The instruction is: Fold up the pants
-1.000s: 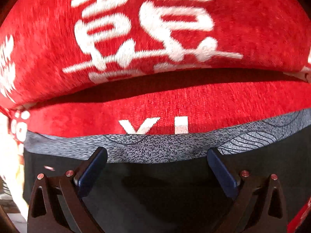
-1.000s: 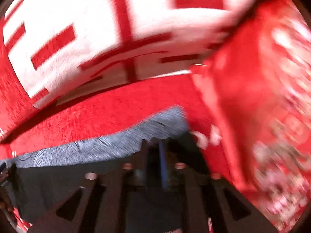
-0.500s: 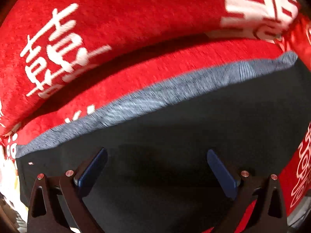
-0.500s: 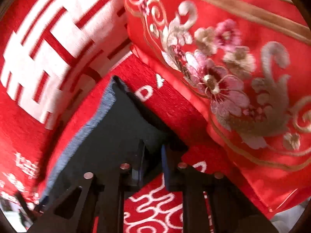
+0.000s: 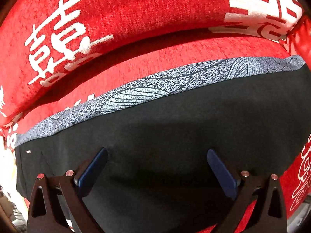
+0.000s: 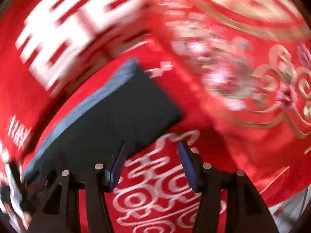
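The black pants (image 5: 175,132) lie folded flat on a red seat cover, with a grey patterned waistband (image 5: 155,89) along their far edge. My left gripper (image 5: 157,163) is open and empty, hovering over the black fabric. In the right wrist view the pants (image 6: 108,116) show as a dark rectangle at left of centre. My right gripper (image 6: 151,155) is open and empty, just off the pants' near right edge, over the red cover. The right wrist view is motion-blurred.
A red back cushion (image 5: 136,9) with white characters rises behind the pants. A red embroidered cushion (image 6: 243,68) with flowers and gold scrolls stands to the right of the pants. The seat cover (image 6: 165,194) has white scroll print.
My right gripper has opened and let go of the pants' edge, pulling back to the right. The pants now lie flat. My left gripper stayed open and shifted slightly.
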Demonstrator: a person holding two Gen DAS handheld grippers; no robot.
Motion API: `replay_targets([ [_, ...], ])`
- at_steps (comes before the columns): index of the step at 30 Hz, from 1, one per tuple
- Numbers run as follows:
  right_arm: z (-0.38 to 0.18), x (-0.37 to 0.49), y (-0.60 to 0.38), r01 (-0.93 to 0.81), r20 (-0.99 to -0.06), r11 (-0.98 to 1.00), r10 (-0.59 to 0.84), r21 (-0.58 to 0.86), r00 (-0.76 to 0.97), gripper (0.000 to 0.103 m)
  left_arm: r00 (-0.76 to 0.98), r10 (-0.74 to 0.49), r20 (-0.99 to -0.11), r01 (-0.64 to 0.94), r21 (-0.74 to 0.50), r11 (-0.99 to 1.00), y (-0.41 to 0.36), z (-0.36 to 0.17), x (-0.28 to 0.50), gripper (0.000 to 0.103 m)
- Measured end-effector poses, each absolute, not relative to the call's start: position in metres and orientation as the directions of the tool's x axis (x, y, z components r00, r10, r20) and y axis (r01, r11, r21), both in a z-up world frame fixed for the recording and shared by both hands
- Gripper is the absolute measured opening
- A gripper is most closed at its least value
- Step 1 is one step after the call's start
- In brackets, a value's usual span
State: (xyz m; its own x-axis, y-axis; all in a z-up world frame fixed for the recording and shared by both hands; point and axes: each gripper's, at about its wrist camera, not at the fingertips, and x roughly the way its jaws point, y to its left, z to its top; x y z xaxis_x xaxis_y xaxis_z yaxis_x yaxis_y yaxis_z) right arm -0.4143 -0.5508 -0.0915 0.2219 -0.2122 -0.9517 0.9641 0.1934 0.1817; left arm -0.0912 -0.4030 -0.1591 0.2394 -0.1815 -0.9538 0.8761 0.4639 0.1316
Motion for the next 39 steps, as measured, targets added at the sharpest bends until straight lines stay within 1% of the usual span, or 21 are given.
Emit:
replay_targets([
  [5,-0.090,-0.341,-0.523,0.891,-0.939,0.414,-0.191,0.186,0.285,0.058,0.239,-0.180,-0.954,0.872,0.129,0.473,-0.399,-0.165,-0.089,0.103],
  [7,-0.101,-0.318,-0.517,0.860,-0.945,0.479,-0.160,0.178,0.285,0.058,0.239,-0.182,-0.954,0.868,0.127,0.479,-0.397,-0.166,-0.088,0.103],
  [9,-0.120,-0.304,-0.518,0.854,-0.960,0.493,-0.115,0.168,0.255,0.058,0.237,-0.181,-0.954,0.865,0.123,0.486,-0.396,-0.168,-0.084,0.103],
  [10,-0.132,-0.303,-0.518,0.862,-0.970,0.481,-0.086,0.158,0.226,0.058,0.235,-0.179,-0.955,0.864,0.121,0.490,-0.396,-0.169,-0.084,0.103],
  [11,-0.134,-0.306,-0.518,0.866,-0.968,0.471,-0.091,0.166,0.234,0.058,0.233,-0.177,-0.956,0.862,0.119,0.493,-0.396,-0.169,-0.084,0.103],
  [19,-0.115,-0.345,-0.500,0.891,-0.961,0.398,-0.068,0.218,0.266,0.059,0.229,-0.173,-0.958,0.857,0.114,0.502,-0.395,-0.170,-0.082,0.103],
  [22,-0.115,-0.366,-0.492,0.903,-0.953,0.330,-0.032,0.276,0.303,0.059,0.235,-0.173,-0.956,0.859,0.121,0.497,-0.396,-0.170,-0.082,0.103],
  [27,-0.140,-0.372,-0.501,0.904,-0.932,0.241,-0.001,0.352,0.363,0.059,0.240,-0.169,-0.956,0.860,0.129,0.495,-0.396,-0.169,-0.084,0.103],
  [34,-0.146,-0.402,-0.509,0.851,-0.857,0.124,-0.013,0.510,0.515,0.059,0.270,-0.142,-0.952,0.854,0.169,0.492,-0.400,-0.165,-0.092,0.103],
  [37,-0.150,-0.420,-0.516,0.815,-0.814,0.053,-0.044,0.578,0.580,0.059,0.306,-0.100,-0.947,0.845,0.222,0.486,-0.408,-0.160,-0.099,0.103],
  [39,-0.153,-0.431,-0.522,0.788,-0.786,0.006,-0.073,0.616,0.614,0.059,0.307,-0.100,-0.947,0.851,0.225,0.475,-0.413,-0.155,-0.107,0.103],
])
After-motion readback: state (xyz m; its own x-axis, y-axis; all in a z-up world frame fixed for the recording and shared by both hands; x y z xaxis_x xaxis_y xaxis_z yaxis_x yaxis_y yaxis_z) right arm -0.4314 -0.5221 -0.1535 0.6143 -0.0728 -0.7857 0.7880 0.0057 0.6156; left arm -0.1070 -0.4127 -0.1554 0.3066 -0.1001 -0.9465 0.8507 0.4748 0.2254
